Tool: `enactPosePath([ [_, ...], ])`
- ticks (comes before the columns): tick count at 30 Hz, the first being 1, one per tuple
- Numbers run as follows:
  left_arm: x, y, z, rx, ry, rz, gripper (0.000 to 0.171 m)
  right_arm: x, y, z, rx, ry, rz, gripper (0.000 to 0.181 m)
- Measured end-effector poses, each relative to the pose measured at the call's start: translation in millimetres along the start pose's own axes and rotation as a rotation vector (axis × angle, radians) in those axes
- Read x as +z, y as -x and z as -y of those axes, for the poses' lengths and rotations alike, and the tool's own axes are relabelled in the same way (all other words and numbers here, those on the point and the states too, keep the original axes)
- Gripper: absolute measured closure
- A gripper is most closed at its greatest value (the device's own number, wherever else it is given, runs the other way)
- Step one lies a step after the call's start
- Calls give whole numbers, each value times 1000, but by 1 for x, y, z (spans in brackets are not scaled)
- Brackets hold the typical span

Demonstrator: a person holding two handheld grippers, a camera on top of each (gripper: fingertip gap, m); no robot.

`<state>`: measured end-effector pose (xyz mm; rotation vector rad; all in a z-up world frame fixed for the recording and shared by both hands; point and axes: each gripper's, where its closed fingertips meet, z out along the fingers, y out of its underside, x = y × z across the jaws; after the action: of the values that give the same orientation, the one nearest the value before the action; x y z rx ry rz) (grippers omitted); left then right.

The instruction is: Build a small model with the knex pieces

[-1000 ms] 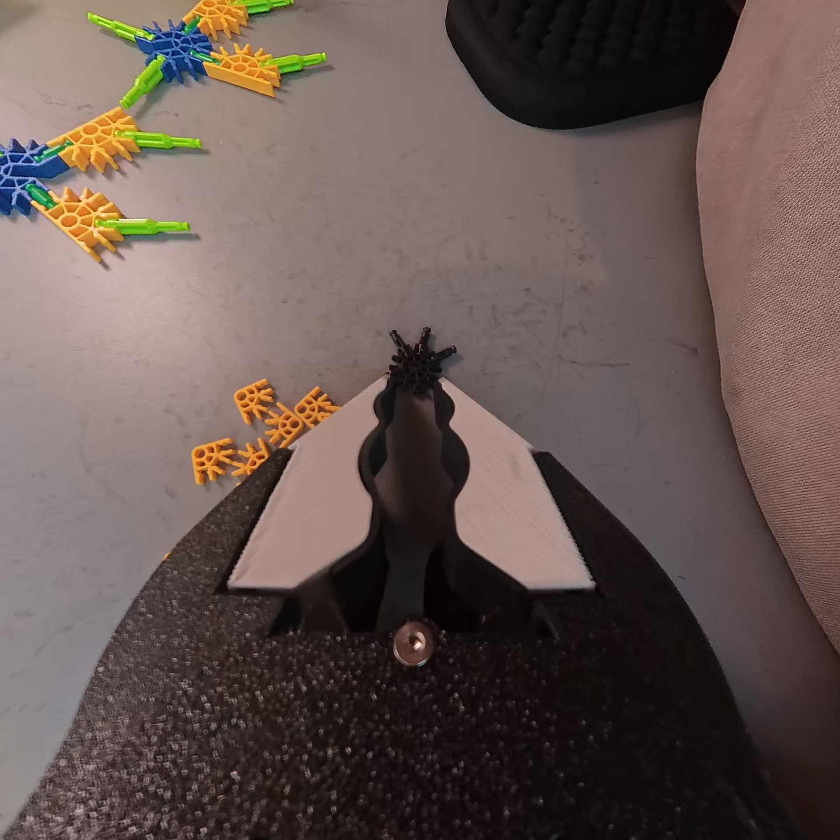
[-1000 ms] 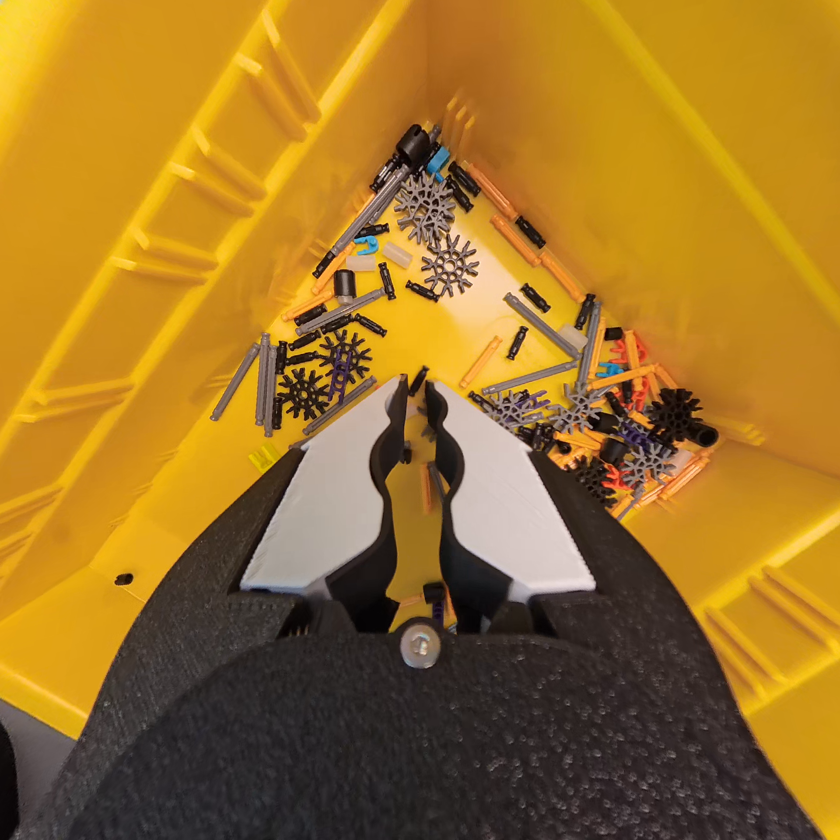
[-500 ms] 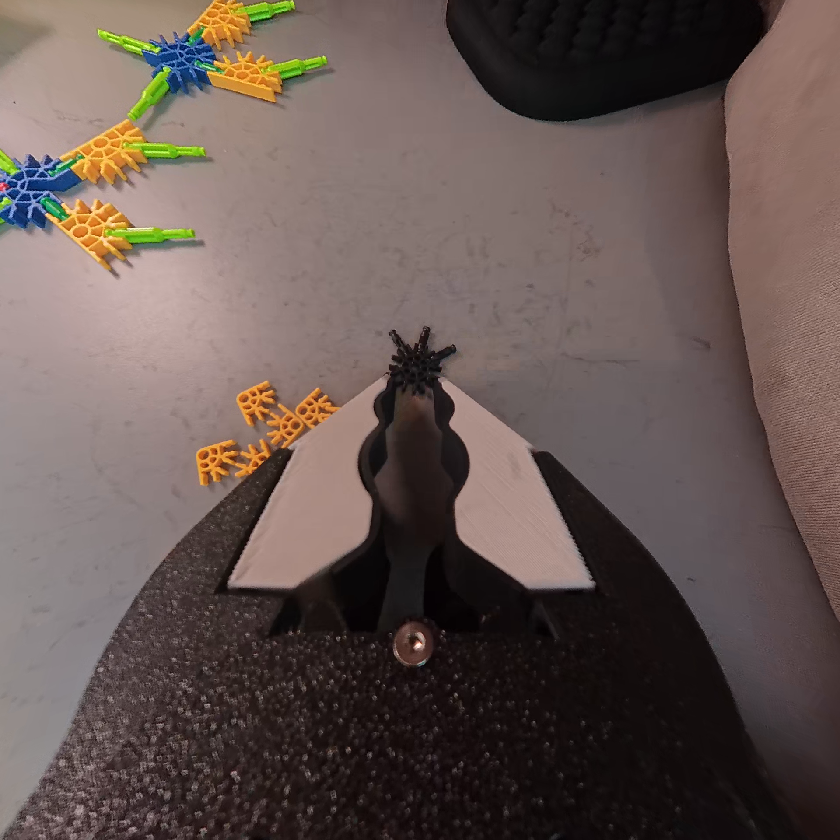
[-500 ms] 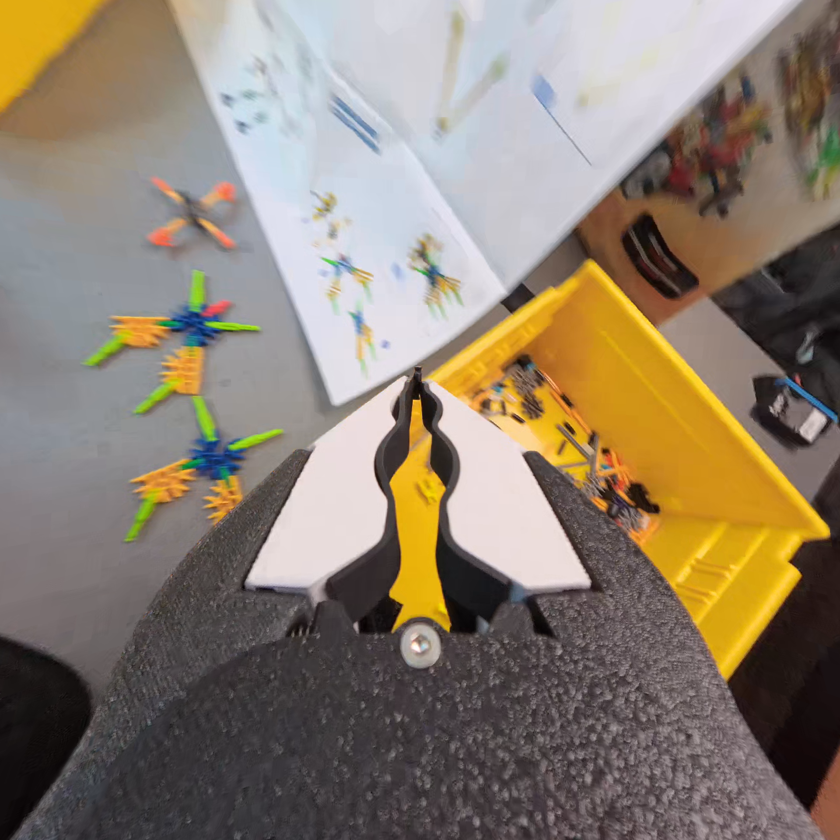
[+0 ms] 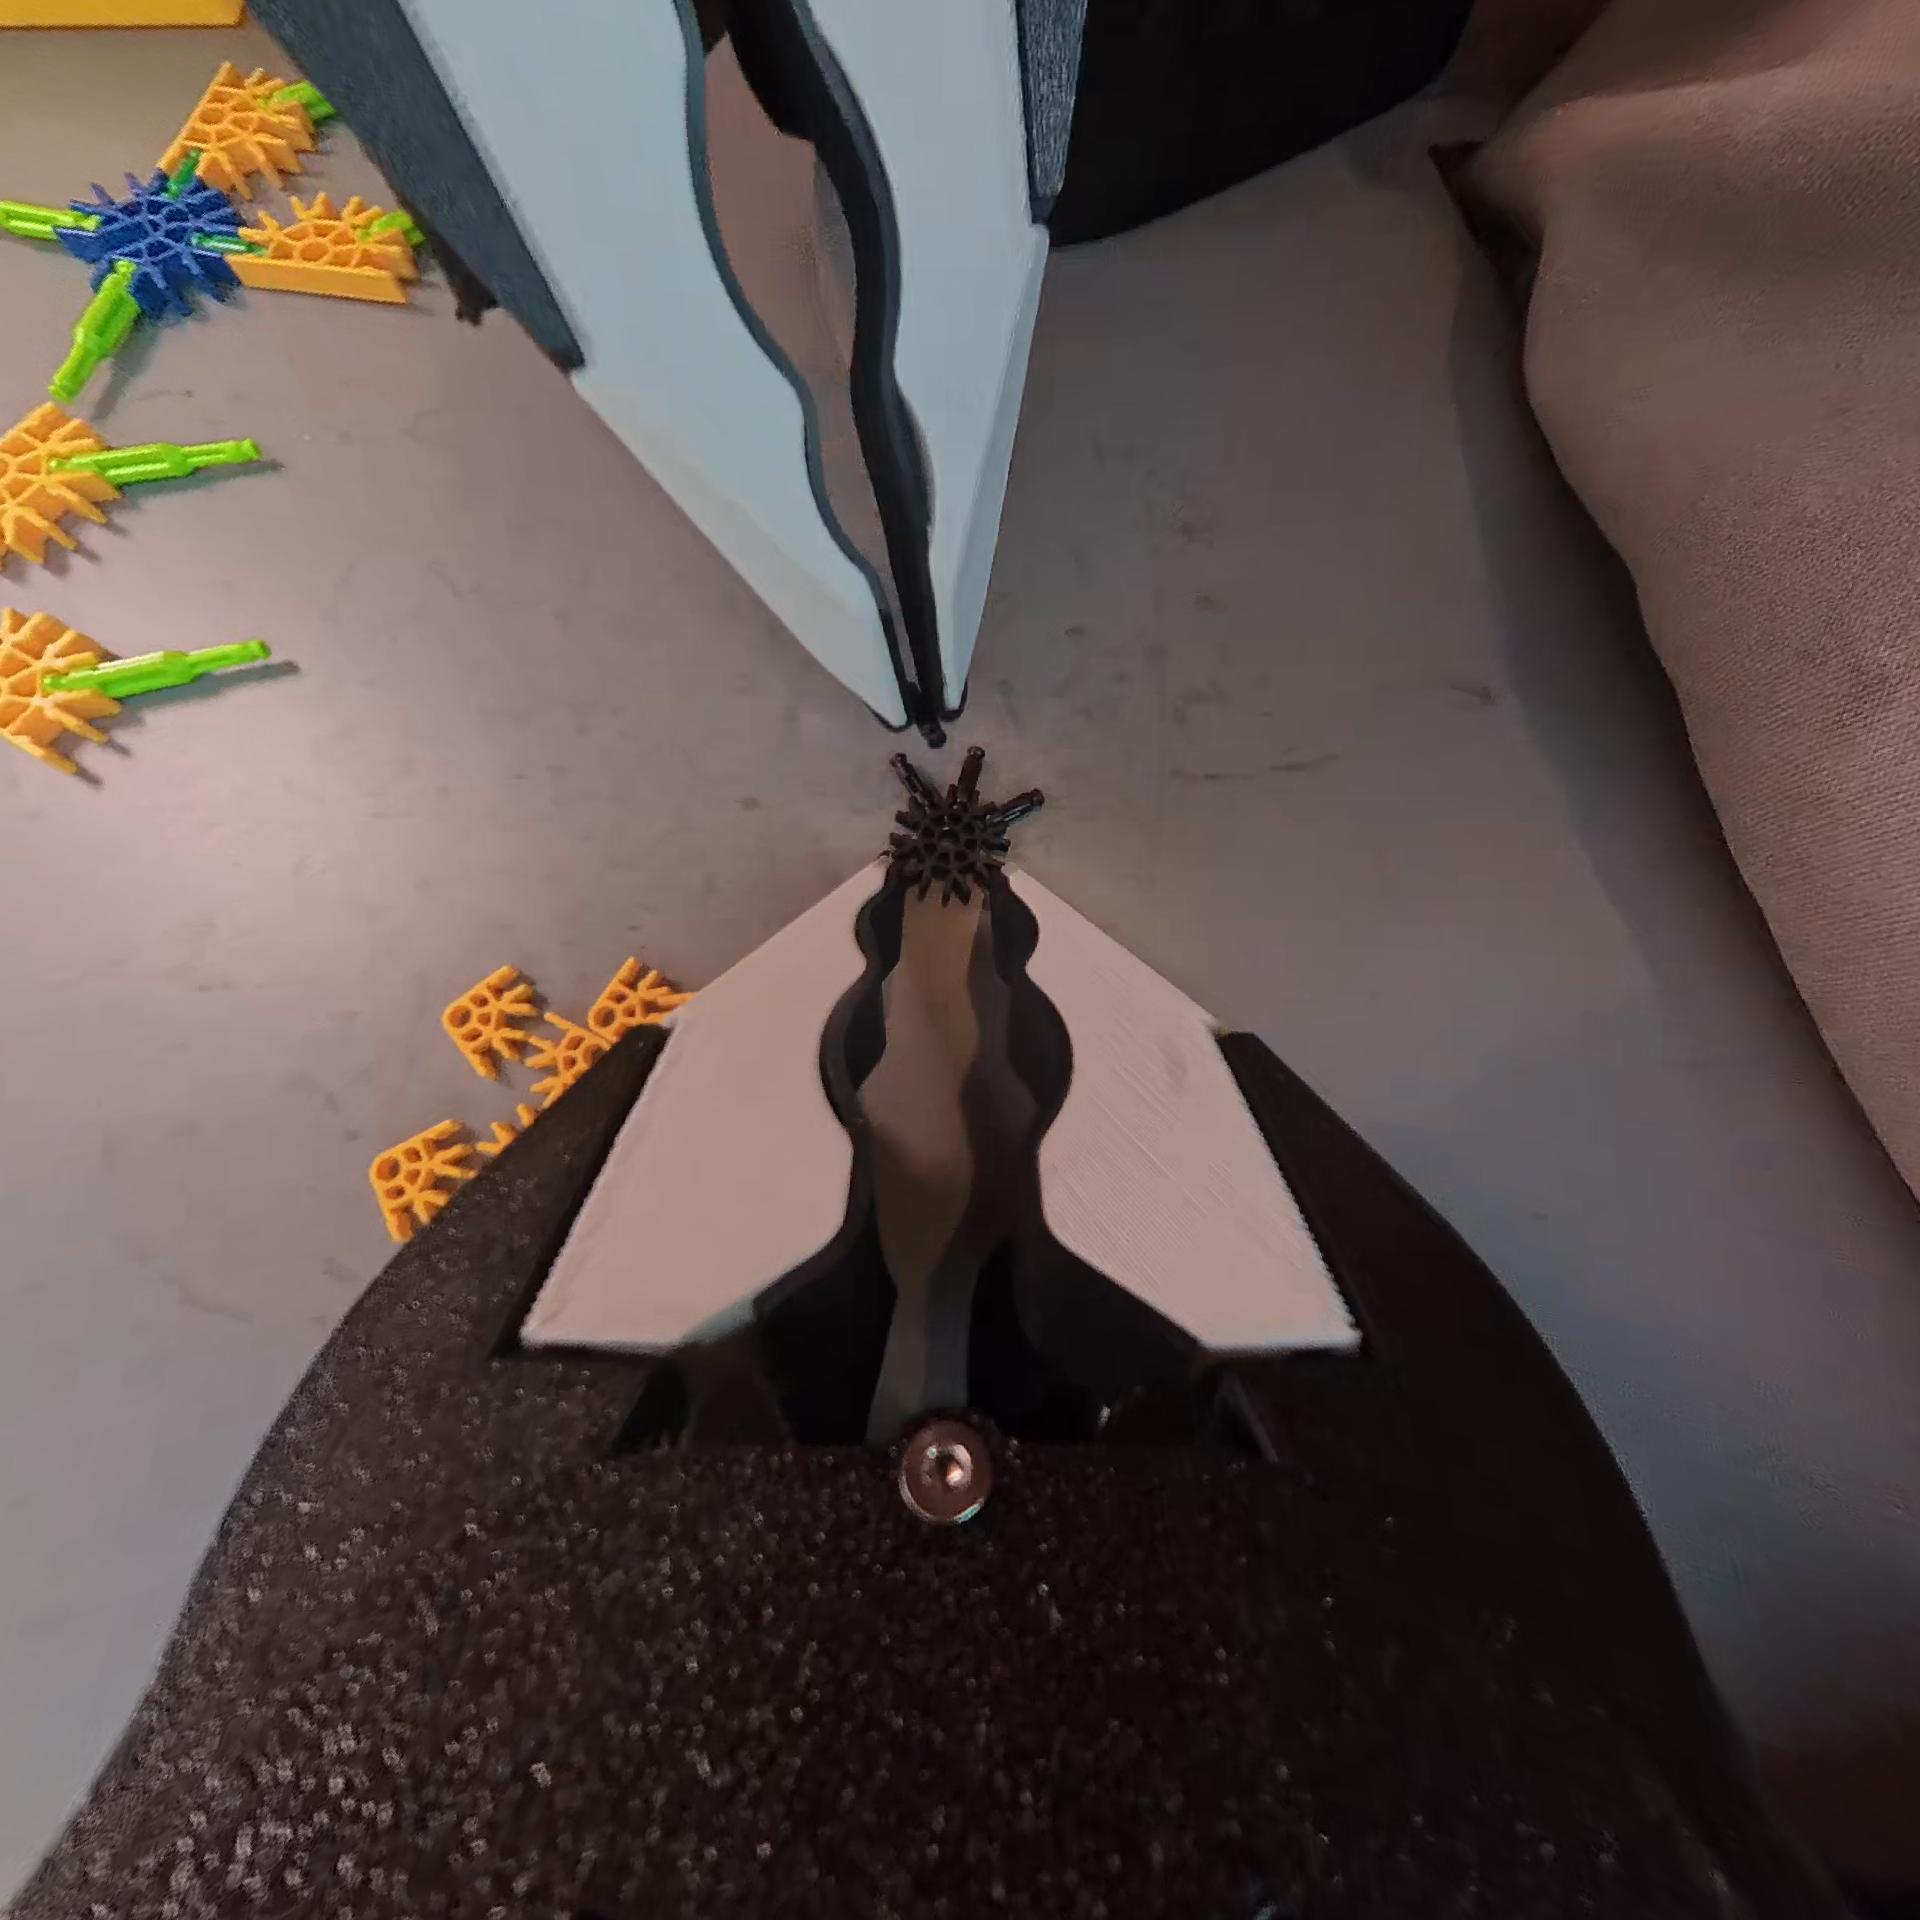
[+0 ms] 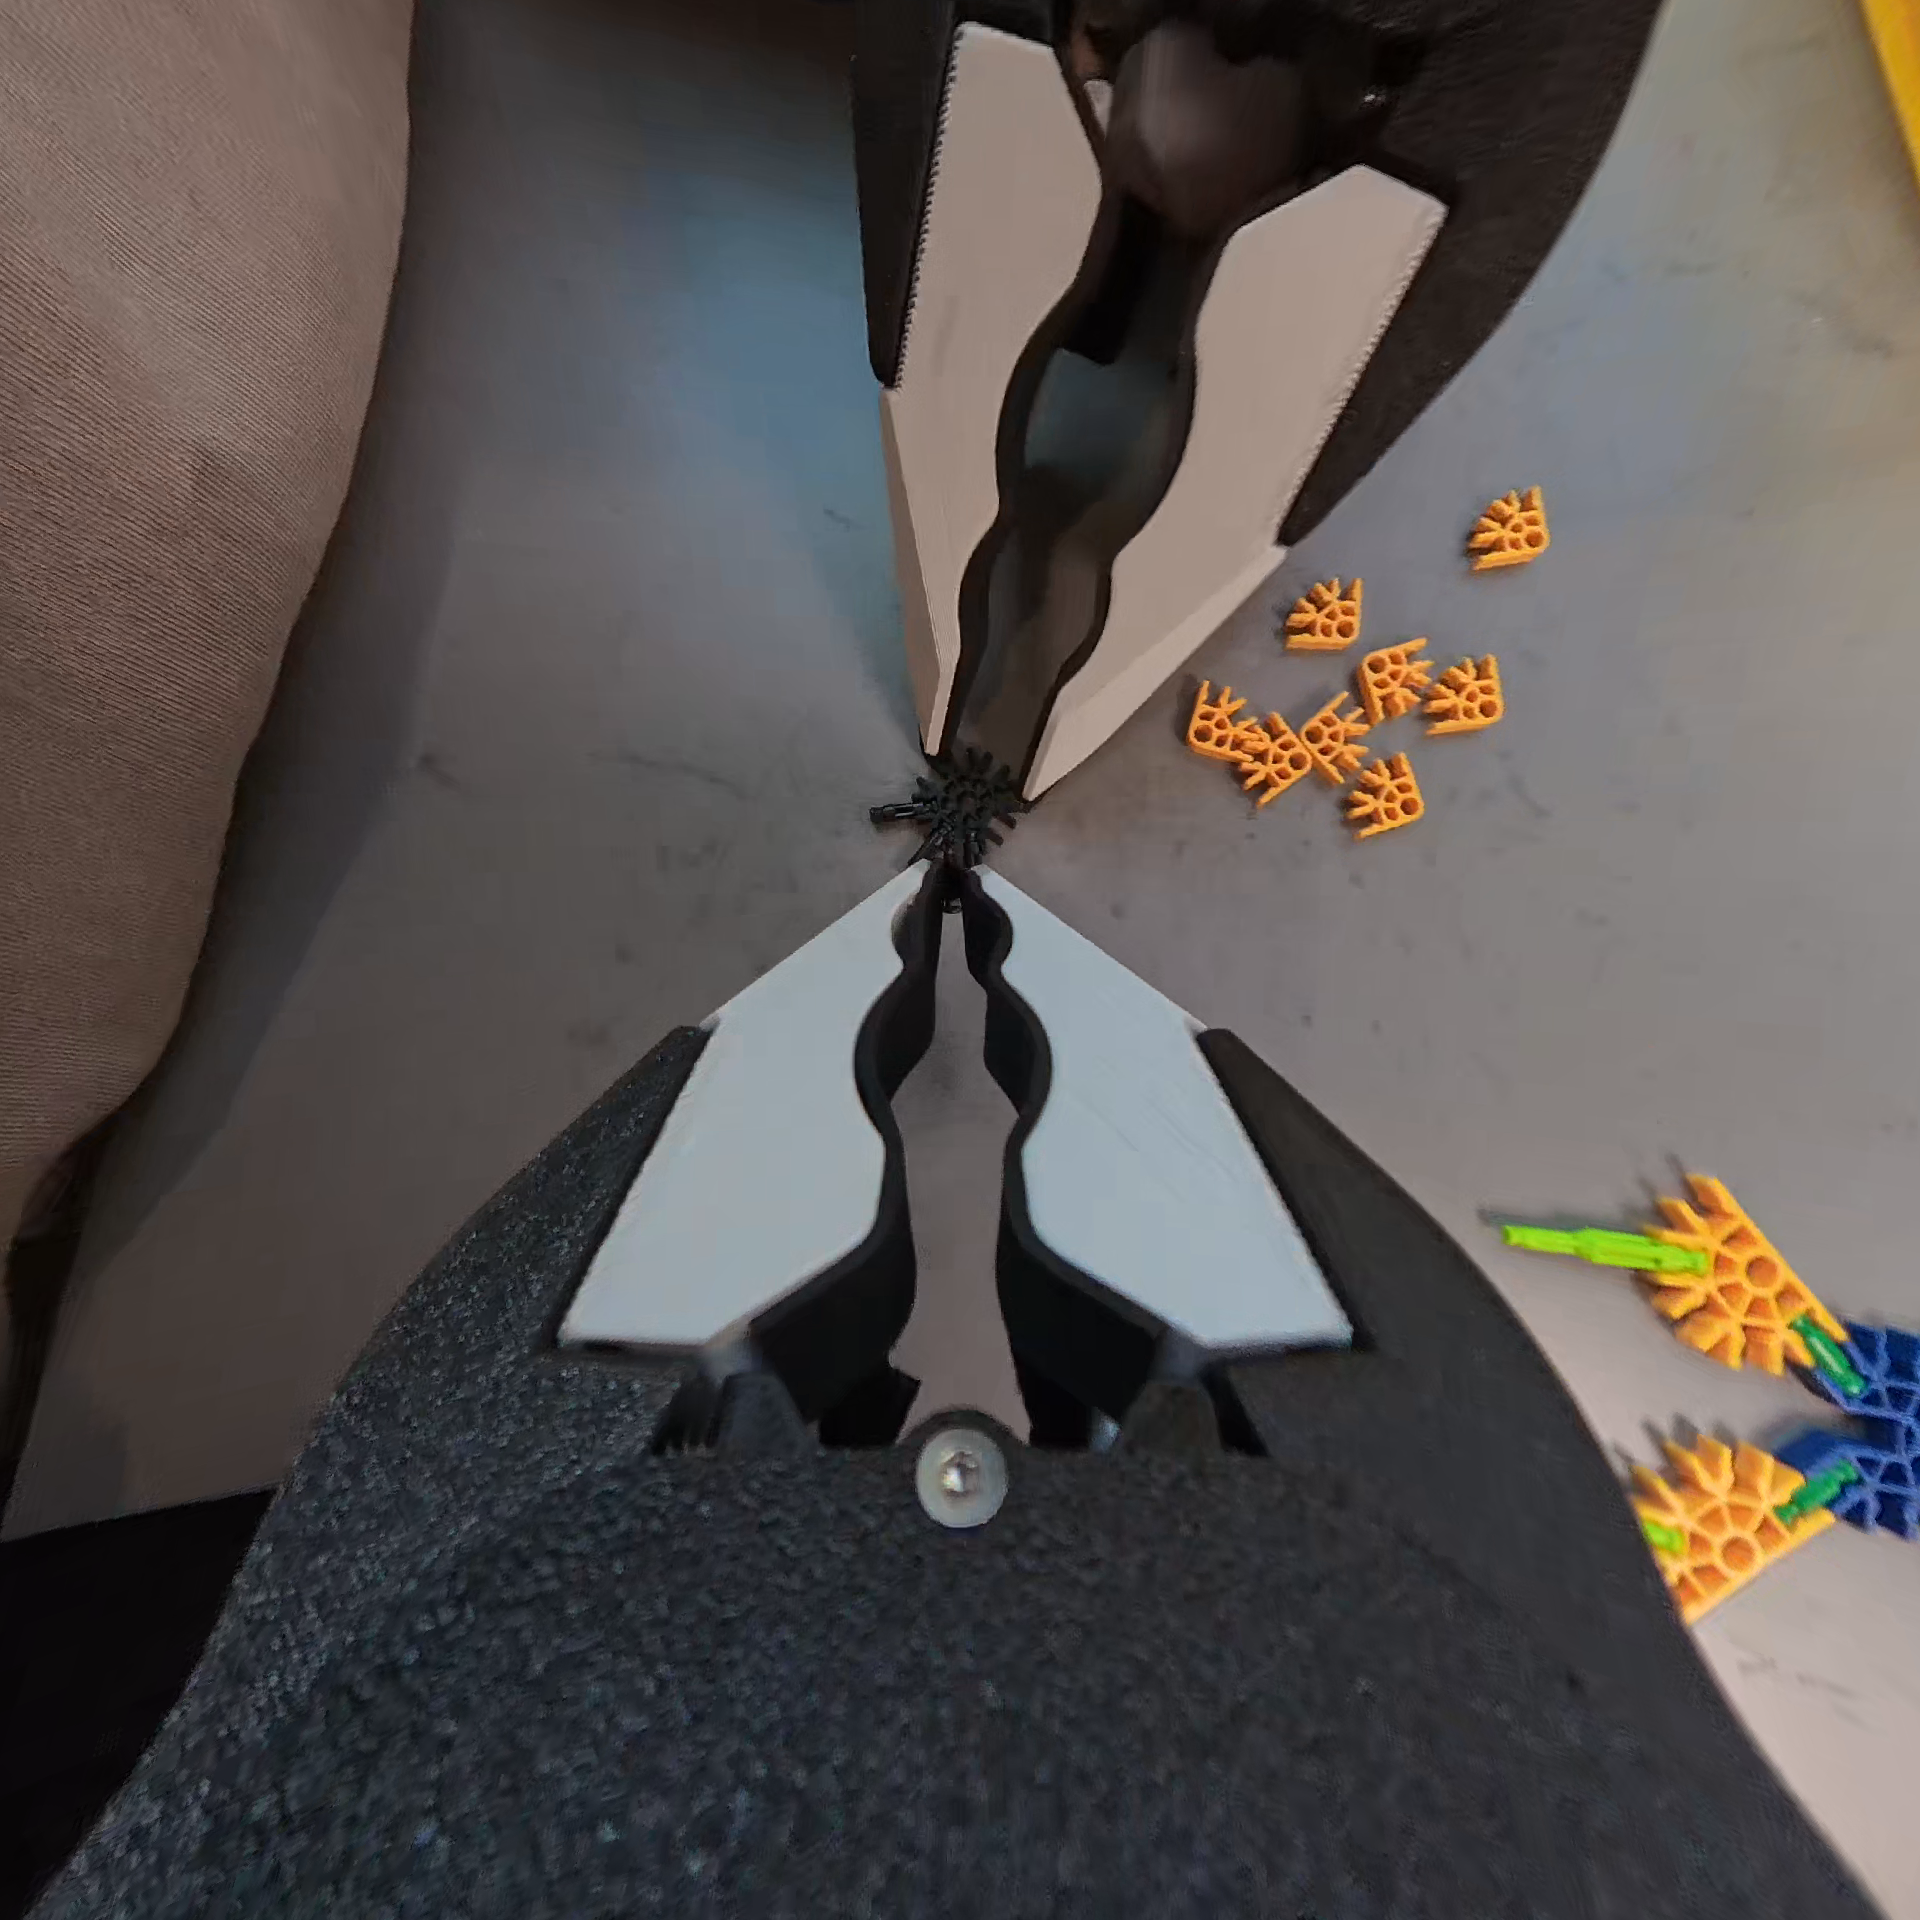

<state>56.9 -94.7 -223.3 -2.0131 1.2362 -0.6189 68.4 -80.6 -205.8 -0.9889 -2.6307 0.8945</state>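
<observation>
My left gripper (image 5: pixel 948 875) is shut on a black snowflake-shaped connector (image 5: pixel 951 831) with three short black rods sticking out of it, held just above the grey table. My right gripper (image 5: pixel 928 713) comes in from the top of the left wrist view. It is shut on a small black rod (image 5: pixel 933 734), whose end sits just short of the connector. In the right wrist view, my right gripper (image 6: pixel 948 881) is at the bottom. The left gripper (image 6: pixel 979 771) hangs from the top with the connector (image 6: pixel 961 808) between the two sets of tips.
Several loose orange connectors (image 5: pixel 488 1023) (image 6: pixel 1351 717) lie on the table beside the left gripper. Blue, orange and green assemblies (image 5: pixel 156 244) (image 6: pixel 1766 1351) lie farther out. A beige cushion (image 5: pixel 1714 520) (image 6: pixel 156 520) borders one side. A yellow bin edge (image 6: pixel 1903 94) shows at a corner. Less than 4 cm separates the two grippers' tips.
My right gripper has left the yellow bin, shut on a small black rod, and swung over the table to face the left gripper's tips. The left gripper has held still with the connector.
</observation>
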Motion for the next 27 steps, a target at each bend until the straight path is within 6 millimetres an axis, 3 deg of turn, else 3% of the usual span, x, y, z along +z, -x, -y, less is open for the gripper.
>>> enactPosePath([
  [4,0,1,0,28,5,-70,155,9,-6,-2,-59,52,24,180],
  [11,-3,12,-3,22,4,-28,152,13,-16,-5,-121,109,40,180],
  [14,-5,17,-4,21,7,-3,148,13,-20,-5,-104,106,55,180],
  [20,-8,20,-6,5,6,24,149,14,-7,-2,-60,66,111,180],
  [27,-10,15,-4,6,-3,10,154,10,-19,-6,-60,94,74,180],
])
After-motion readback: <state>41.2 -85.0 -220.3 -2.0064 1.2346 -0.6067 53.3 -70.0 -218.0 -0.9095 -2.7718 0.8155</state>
